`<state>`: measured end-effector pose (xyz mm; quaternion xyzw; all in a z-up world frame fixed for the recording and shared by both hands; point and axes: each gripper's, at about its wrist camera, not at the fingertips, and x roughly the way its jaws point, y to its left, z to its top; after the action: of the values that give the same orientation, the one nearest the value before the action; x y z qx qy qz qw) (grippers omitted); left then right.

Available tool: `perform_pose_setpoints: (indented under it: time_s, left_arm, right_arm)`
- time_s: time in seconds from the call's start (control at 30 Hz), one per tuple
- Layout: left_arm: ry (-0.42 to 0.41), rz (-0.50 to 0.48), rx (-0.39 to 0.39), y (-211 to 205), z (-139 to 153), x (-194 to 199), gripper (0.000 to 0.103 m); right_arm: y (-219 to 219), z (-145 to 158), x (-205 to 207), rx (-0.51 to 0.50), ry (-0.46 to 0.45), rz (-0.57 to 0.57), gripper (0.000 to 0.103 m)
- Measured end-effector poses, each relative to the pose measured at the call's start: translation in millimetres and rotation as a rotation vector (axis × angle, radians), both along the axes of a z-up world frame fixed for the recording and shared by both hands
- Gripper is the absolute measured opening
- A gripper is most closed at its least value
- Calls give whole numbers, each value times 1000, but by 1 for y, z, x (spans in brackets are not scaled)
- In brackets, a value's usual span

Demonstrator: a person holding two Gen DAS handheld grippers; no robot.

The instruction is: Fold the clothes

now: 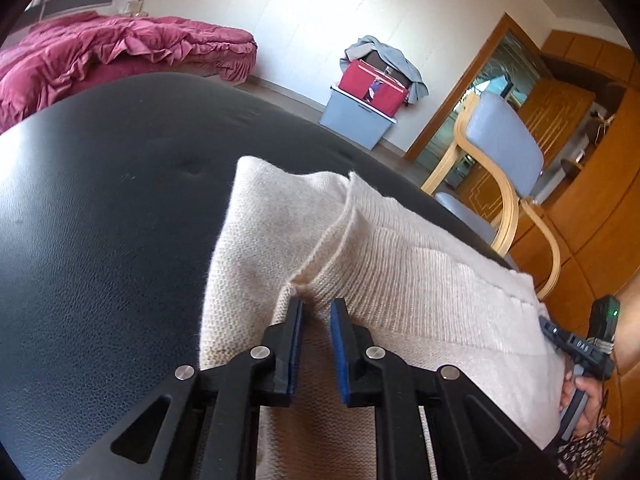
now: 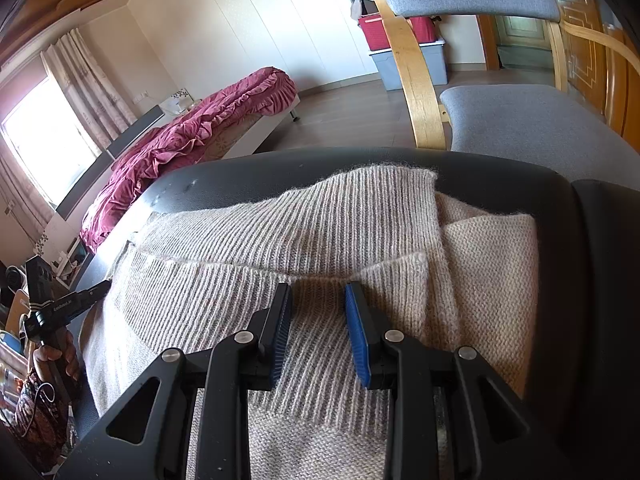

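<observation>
Looking past our left gripper, we see its blue-padded jaws standing slightly parted with the cream knitted sweater lying directly under and ahead of the tips; no pinch is visible, so we read it as released, poised just behind a puckered seam where one folded layer's edge meets the ribbed panel. Our right gripper is likewise unclenched, its jaws a little wider, hovering over the same sweater with nothing pressed between the pads.

The garment rests on the black leather-look cushion, already partly folded, and its long axis runs across from one gripper to the other. In the left view the right-hand tool shows at the sweater's far end. In the right view a ribbed flap lies just beyond the tips, a plainer folded part to its right.

We judge that each hand is nearest its own end of the bundle, so the next fold would likely turn on lifting the near edge and carrying it away from us, across the short axis.

Beyond the cushion stand a grey-padded bentwood chair and, farther off, a crumpled magenta quilt.
</observation>
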<state>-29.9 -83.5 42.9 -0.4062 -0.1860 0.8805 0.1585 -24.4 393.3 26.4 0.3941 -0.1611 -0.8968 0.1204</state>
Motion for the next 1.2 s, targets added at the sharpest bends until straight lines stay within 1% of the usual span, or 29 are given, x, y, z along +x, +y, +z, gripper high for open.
perform_pose_setpoints:
  time_s: [0.07, 0.1, 0.17, 0.23, 0.3, 0.4, 0.47, 0.57, 0.6, 0.63, 0.67, 0.7, 0.77, 0.8, 0.83, 0.93, 0.97, 1.03, 1.1, 1.13, 1.2]
  left_arm:
    - [13, 19, 46, -5, 6, 5, 15]
    - [29, 41, 82, -9, 11, 9, 16]
    - [93, 88, 166, -16, 25, 18, 18]
    - [161, 81, 210, -8, 41, 23, 20]
    - [173, 24, 148, 15, 50, 19, 20]
    - [147, -86, -8, 63, 45, 11, 20]
    - [116, -127, -60, 87, 35, 4, 20]
    - [48, -110, -116, 102, 6, -1, 20]
    - [53, -109, -93, 99, 5, 0, 20]
    - [62, -109, -64, 95, 6, 2, 20]
    - [56, -109, -27, 90, 4, 2, 20]
    - [48, -110, 11, 85, 1, 1, 20]
    - [32, -109, 86, 76, -3, -2, 19]
    - [29, -109, 107, 73, -4, -2, 19]
    - [29, -108, 113, 72, -4, -1, 19]
    - [29, -109, 112, 71, -3, 0, 19]
    - [28, -109, 115, 70, -3, 0, 19]
    - [26, -109, 121, 68, -4, 0, 19]
    - [25, -109, 125, 66, -4, 0, 19]
    - [25, -108, 127, 65, -4, 0, 19]
    - [25, -108, 132, 63, -5, 0, 19]
  right_arm:
    - [0, 0, 0, -2, 0, -1, 30]
    - [0, 0, 0, -3, 0, -1, 30]
    - [0, 0, 0, -6, 0, -1, 30]
    - [0, 0, 1, -7, 0, -2, 30]
    - [1, 0, 1, -9, 0, -2, 30]
    - [2, 0, 1, -13, 0, -2, 30]
    - [2, 0, 1, -17, 0, -3, 30]
    - [8, 4, 3, -32, 12, -22, 30]
    - [12, 10, 6, -27, 30, -49, 30]
    - [19, 20, 12, -12, 67, -89, 30]
    - [27, 32, 21, -7, 117, -128, 30]
    - [35, 42, 29, -22, 160, -152, 30]
    - [53, 58, 48, -83, 224, -188, 40]
    - [59, 60, 55, -105, 226, -192, 51]
    - [62, 60, 60, -116, 214, -187, 56]
    - [60, 45, 69, -104, 157, -159, 56]
    - [57, 38, 70, -120, 135, -141, 56]
    - [47, 24, 68, -160, 80, -82, 46]
    - [35, 15, 66, -145, 40, -49, 46]
    - [31, 14, 68, -120, 34, -56, 46]
    - [33, 15, 75, -112, 44, -64, 46]
